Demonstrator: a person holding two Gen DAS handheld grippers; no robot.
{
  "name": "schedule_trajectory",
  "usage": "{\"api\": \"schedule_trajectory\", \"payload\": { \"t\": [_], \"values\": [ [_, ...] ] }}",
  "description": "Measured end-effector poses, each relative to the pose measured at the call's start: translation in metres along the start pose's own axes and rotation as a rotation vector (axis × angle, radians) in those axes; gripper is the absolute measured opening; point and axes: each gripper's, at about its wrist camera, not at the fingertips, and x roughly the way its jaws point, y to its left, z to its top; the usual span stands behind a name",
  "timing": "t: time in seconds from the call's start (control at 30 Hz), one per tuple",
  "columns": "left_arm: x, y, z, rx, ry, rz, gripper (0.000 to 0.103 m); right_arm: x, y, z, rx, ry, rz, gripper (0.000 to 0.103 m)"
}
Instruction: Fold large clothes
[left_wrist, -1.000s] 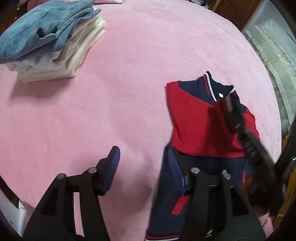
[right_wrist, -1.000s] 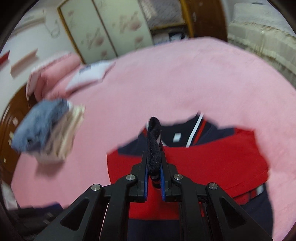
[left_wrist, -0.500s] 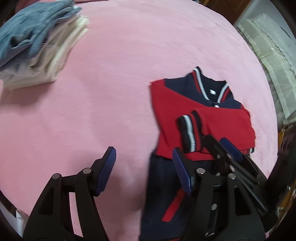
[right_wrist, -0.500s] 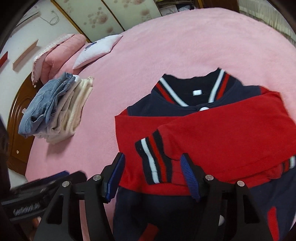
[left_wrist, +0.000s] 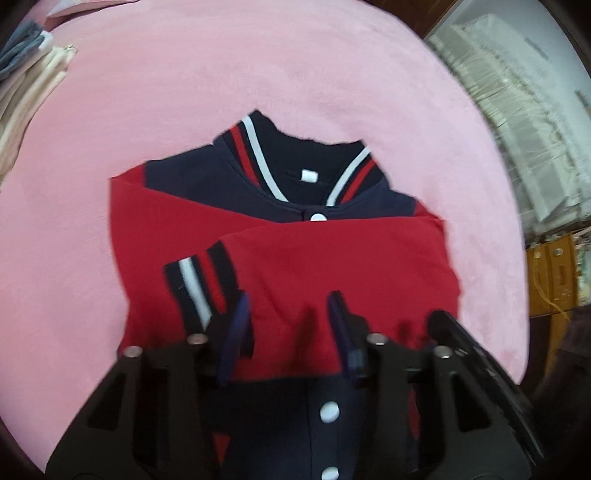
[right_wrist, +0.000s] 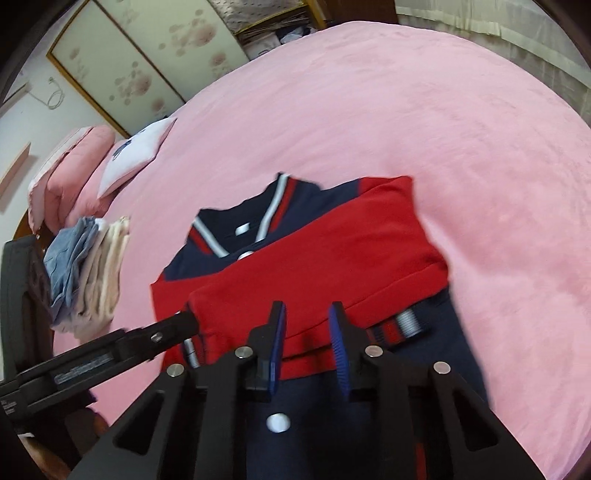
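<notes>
Jacket (left_wrist: 332, 266) | white neck label (left_wrist: 308, 176) blank | no writing legible

Your jacket (left_wrist: 295, 206) is navy with red sleeves (left_wrist: 332, 266); collar (left_wrist: 258, 147) and cuff (left_wrist: 195, 280) are striped navy, red and white, snaps (left_wrist: 318, 217) white. It's on a plain pink bed (left_wrist: 258, 66). Stack of clothes (right_wrist: 88, 269): faded blue denim over cream. Both tools are black, blue pads (right_wrist: 277, 343).
</notes>
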Motion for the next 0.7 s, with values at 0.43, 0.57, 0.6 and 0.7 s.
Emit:
{"api": "schedule_trajectory", "payload": {
  "t": [0.43,0.57,0.6,0.7],
  "values": [
    [0.032,0.006,0.005,-0.007,-0.002,0.204,0.022,0.037,0.004,0.026,-0.144,0.135,0.079,0.022],
    [0.034,0.006,0.002,-0.065,-0.01,0.208,0.022,0.057,-0.002,0.04,-0.164,0.153,0.094,0.022],
    [0.035,0.004,0.002,-0.065,-0.009,0.213,0.022,0.067,-0.006,0.045,-0.175,0.169,0.091,0.022],
    [0.038,-0.003,0.002,-0.048,-0.009,0.236,0.022,0.081,-0.017,0.055,-0.223,0.194,0.061,0.009]
  ]
}}
